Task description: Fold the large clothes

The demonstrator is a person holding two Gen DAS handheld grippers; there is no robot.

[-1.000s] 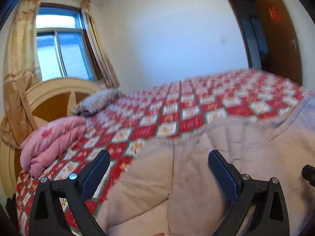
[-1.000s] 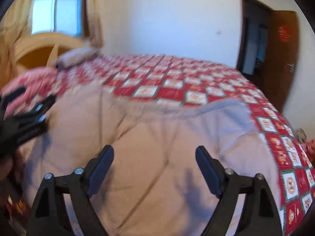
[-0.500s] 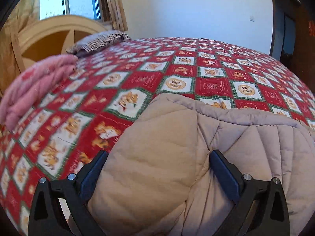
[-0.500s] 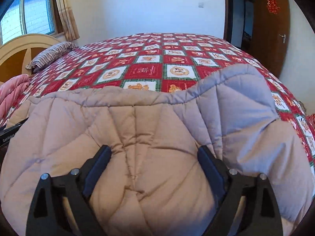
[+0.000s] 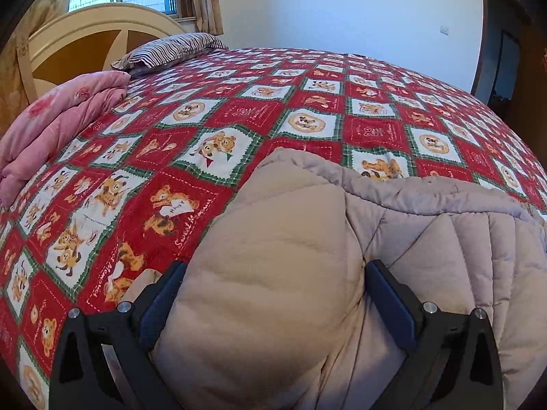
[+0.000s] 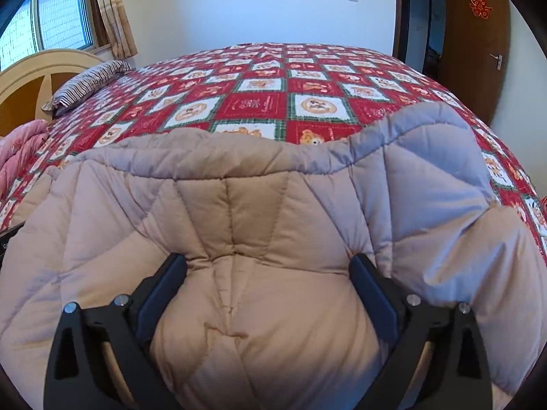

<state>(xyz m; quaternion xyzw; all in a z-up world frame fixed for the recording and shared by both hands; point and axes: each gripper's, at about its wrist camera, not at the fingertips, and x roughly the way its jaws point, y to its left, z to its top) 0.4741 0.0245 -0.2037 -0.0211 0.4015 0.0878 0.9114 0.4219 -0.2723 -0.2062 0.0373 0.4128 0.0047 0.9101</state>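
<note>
Left wrist view shows the padded coat (image 5: pixel 273 290), a beige quilted garment, bulging up between the left tongs (image 5: pixel 273 290); both fingers are spread wide with the puffy fabric pressed against their inner faces, so they straddle a thick bunch without pinching it flat. The coat lies at the near edge of the bed (image 5: pixel 239 119), on the red patchwork bedspread, and its far hem runs across the spread towards the right. That placement suits folding: the broad bed gives flat room beyond the garment for a fold to land.

From the right wrist camera, the right tongs (image 6: pixel 270 290) stand the same way, spread wide around a central quilted panel of the same coat (image 6: pixel 256 205), its padding swelling up between the fingers. One tool at each side of the near part looks like preparation for lifting that part and carrying it over to the far hem, though neither grip looks closed enough yet to lift.

Farther off, a folded pink quilt (image 5: pixel 58 119) and a striped pillow (image 5: pixel 171 49) lie by the headboard (image 5: pixel 85 34), well apart from the coat and out of the way.
</note>
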